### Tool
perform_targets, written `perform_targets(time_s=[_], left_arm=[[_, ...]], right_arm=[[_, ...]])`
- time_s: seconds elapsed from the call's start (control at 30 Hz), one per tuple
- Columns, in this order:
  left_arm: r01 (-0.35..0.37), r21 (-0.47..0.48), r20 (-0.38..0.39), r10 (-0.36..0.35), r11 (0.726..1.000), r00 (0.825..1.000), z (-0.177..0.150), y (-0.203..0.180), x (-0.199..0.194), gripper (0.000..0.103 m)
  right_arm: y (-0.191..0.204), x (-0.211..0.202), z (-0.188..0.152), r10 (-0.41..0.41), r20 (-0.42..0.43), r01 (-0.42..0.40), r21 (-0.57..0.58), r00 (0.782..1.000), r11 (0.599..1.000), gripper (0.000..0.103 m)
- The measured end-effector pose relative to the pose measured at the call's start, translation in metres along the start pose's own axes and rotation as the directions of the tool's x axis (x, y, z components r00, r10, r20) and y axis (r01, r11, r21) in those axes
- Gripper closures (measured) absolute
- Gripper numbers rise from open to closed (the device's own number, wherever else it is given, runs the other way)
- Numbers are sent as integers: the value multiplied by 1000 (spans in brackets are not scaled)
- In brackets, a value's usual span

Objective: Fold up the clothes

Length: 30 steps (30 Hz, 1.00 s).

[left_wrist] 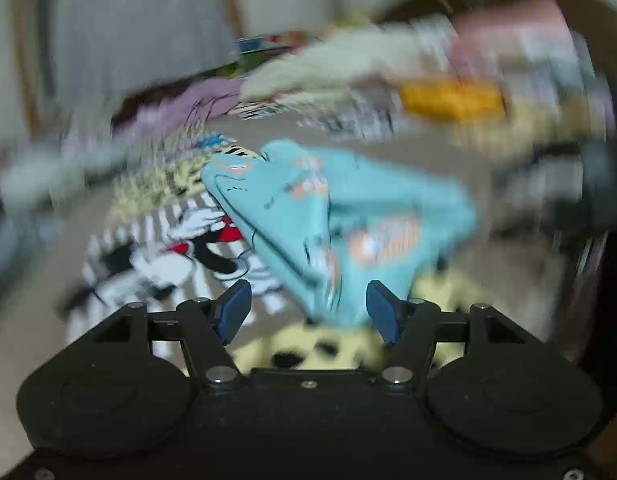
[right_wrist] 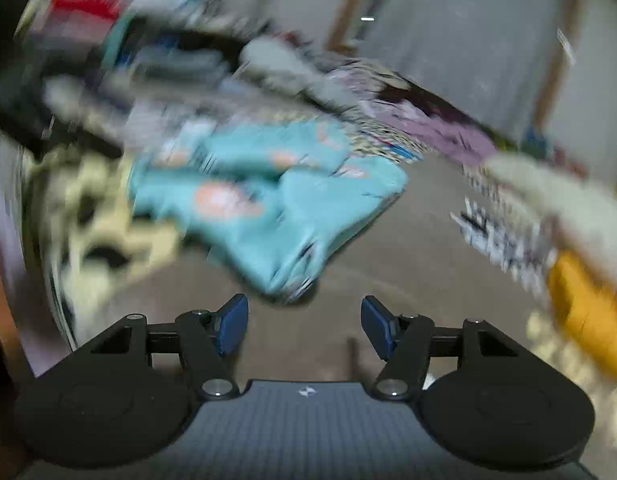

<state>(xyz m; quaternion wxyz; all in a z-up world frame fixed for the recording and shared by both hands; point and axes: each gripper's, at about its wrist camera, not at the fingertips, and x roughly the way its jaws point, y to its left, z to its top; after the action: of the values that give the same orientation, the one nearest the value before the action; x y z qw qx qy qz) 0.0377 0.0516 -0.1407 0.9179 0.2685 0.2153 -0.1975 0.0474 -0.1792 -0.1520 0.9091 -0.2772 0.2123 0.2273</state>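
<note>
Tongs (left_wrist: pixel 308 310) (right_wrist: pixel 304 326) gape wide by turquoise garment (left_wrist: pixel 340 216) (right_wrist: pixel 268 208).

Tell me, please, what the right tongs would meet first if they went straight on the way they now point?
Most likely the teal garment, whose lowest fold hangs just ahead of the open right tongs. The picture is blurred, so depth is uncertain.

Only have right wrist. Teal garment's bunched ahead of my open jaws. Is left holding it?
Observer: No. The left gripper is open; the teal garment only dips between its jaws, off-centre.
Operator: What's under left?
Observer: Yellow spotted fabric, directly below the jaws.
Operator: Anything beside the teal I can't see?
Observer: A striped cartoon-print garment, lying flat to its left in the left wrist view.
</note>
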Motion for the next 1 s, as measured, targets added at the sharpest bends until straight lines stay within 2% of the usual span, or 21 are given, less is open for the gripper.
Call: perform_targets(time_s=[0.03, 0.07, 0.13, 0.27, 0.37, 0.43, 0.53, 0.63, 0.7, 0.77, 0.8, 0.83, 1.0], left_arm=[[-25, 124, -22, 28, 992, 999, -5, -12, 3, 40], [-45, 240, -30, 53, 970, 998, -11, -23, 6, 41], [-85, 378, 6, 89, 922, 996, -16, -37, 9, 41], [-141, 521, 48, 136, 842, 990, -17, -48, 21, 41], [-151, 580, 77, 131, 801, 988, -18, -48, 25, 39], [-172, 591, 105, 137, 788, 985, -20, -47, 23, 37], [-211, 608, 147, 153, 766, 977, -22, -43, 21, 37], [-283, 561, 200, 204, 778, 958, -16, -36, 27, 44], [-268, 575, 190, 192, 773, 963, -13, -33, 27, 44], [-243, 605, 166, 178, 758, 970, -16, -31, 26, 44], [-238, 615, 162, 175, 752, 971, -18, -30, 27, 45], [-237, 624, 161, 174, 744, 971, -20, -29, 28, 45], [-264, 612, 197, 180, 745, 964, -18, -32, 41, 49]], right_arm=[[9, 1, 0, -26, 6, 26, -73, 1000, 997, 42], [14, 1, 0, -43, 13, 45, -120, 999, 992, 42], [18, 5, 2, -80, 11, 80, -184, 997, 980, 41], [19, 15, 3, -106, 31, 110, -222, 994, 969, 40], [18, 20, 3, -112, 51, 121, -229, 992, 966, 40], [16, 17, 1, -122, 71, 135, -225, 990, 965, 36], [19, 15, -1, -136, 100, 157, -243, 986, 957, 36], [21, 15, 2, -161, 130, 189, -249, 978, 950, 41], [22, 14, 4, -170, 150, 205, -264, 974, 942, 43], [24, 12, 2, -129, 120, 158, -278, 984, 947, 43], [25, 12, 0, -115, 112, 142, -286, 987, 948, 48], [27, 12, 0, -115, 120, 146, -293, 986, 945, 48], [32, 13, 2, -133, 165, 179, -308, 977, 935, 45]])
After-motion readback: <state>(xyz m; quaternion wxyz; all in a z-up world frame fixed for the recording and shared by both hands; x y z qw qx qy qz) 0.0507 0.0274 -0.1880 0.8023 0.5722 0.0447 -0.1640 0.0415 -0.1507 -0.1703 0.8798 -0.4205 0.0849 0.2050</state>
